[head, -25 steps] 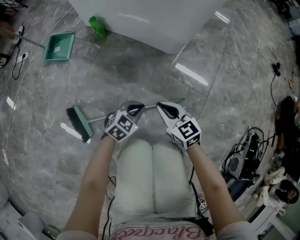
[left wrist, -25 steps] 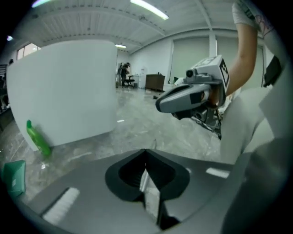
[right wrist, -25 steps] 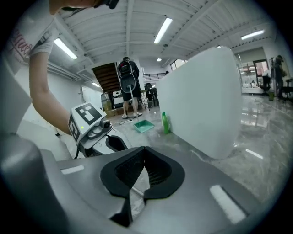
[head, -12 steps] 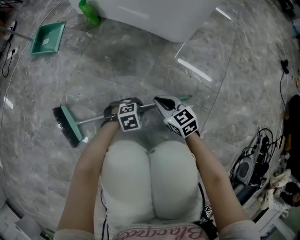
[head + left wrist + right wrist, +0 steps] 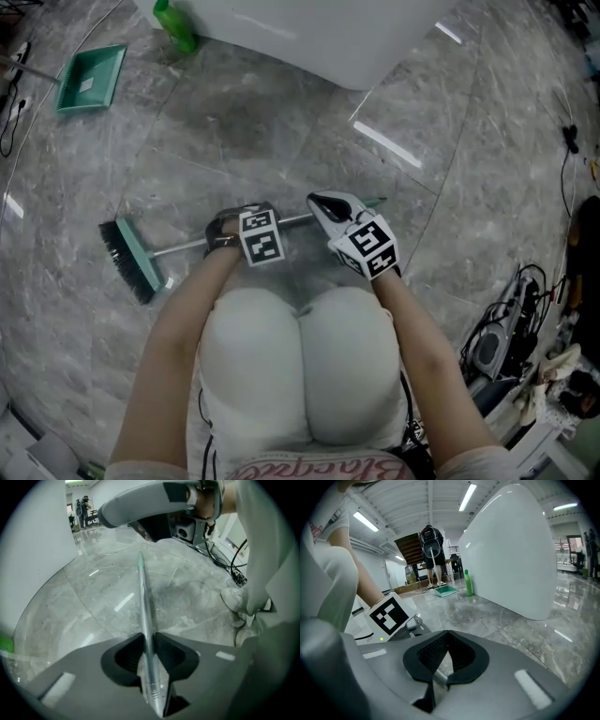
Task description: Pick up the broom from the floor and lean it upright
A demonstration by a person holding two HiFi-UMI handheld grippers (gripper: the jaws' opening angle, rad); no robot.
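The broom lies flat on the grey marble floor, its green head (image 5: 133,262) at the left and its metal handle (image 5: 187,246) running right to a green tip (image 5: 375,200). My left gripper (image 5: 226,231) points steeply down over the handle's middle. In the left gripper view the handle (image 5: 144,606) runs straight between the jaws (image 5: 147,638), which are closing, with the pads touching it on both sides. My right gripper (image 5: 324,202) hovers over the handle further right. Its fingertips (image 5: 448,633) meet, and a bit of handle (image 5: 436,674) shows through the hollow behind them.
A big white rounded body (image 5: 309,28) stands ahead, with a green bottle (image 5: 175,26) and a green dustpan (image 5: 91,80) to its left. Cables and gear (image 5: 497,337) lie at the right. A person (image 5: 431,550) stands far back.
The person has crouched and both grippers have come down to the handle. The left gripper rolled, tipped steeply down and now straddles the handle; the right one sank beside it.
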